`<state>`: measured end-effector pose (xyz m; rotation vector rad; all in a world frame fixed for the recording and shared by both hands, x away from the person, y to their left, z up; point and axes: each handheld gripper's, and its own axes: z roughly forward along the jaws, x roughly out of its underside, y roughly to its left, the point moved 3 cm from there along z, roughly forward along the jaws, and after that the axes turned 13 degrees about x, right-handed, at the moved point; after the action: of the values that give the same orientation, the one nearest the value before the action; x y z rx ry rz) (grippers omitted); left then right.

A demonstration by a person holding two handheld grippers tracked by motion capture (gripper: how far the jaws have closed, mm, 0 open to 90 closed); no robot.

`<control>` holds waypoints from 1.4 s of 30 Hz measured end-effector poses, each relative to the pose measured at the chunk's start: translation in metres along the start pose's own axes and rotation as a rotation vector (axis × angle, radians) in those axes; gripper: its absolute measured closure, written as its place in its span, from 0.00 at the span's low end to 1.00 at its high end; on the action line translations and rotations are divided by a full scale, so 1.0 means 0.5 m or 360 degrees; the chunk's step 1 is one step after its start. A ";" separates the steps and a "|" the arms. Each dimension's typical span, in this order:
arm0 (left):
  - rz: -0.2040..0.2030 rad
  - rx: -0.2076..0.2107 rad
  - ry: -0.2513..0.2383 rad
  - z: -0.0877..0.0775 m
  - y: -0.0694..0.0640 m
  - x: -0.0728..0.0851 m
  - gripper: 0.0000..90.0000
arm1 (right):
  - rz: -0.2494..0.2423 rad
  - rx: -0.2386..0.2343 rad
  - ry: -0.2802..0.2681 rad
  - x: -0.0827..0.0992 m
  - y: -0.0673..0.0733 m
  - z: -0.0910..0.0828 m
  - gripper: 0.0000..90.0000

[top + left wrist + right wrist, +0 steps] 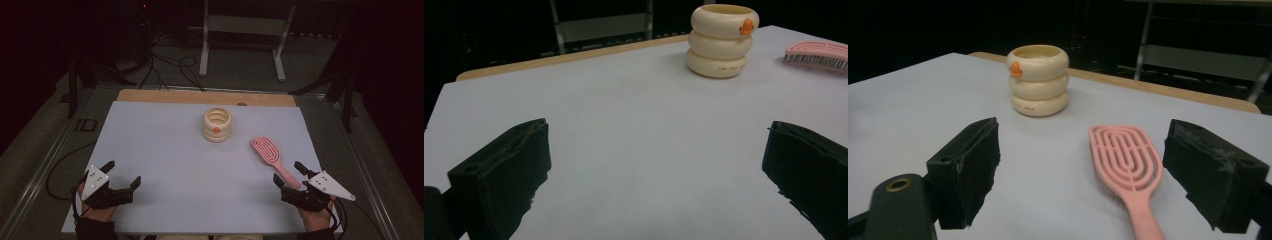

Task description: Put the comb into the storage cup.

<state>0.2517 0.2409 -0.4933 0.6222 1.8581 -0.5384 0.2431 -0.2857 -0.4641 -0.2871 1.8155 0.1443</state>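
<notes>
1. Brush (270, 155), pink, lay flat on the white sheet (165, 150) at the right of the table, bristles down, its oval head toward the far side and its handle toward the person.
2. From the high view, the handle end ran in between the two jaws of the right gripper (295, 175), which sat at the near right corner of the sheet.
3. Those jaws stood wide apart. In the right gripper view the brush (1128, 160) lay in the gap nearer the right jaw, with a clear gap on the left side; whether the right jaw brushed the head I could not tell, but nothing was clamped.
4. The left gripper (122, 172) sat at the near left corner, well apart from the brush, held in the person's hand.
5. Its jaws were spread wide too, with bare sheet between them in the left gripper view.
6. A cream cup (217, 124), shaped like three stacked rings with a small orange mark on its side, stood upright toward the far middle of the sheet.
7. The cup sat near the brush head, to its left and farther back, without touching it.
8. A strip of bare wood (150, 95) showed along the table's far edge, beyond the sheet.
</notes>
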 end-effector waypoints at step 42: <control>-0.0010 0.0011 -0.0011 0.007 -0.004 0.004 0.00 | -0.0083 0.0052 0.0516 -0.004 -0.027 0.041 0.10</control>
<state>0.2524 0.2375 -0.4960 0.6183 1.8529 -0.5508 0.2663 -0.2931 -0.4670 -0.3497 2.1268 0.0321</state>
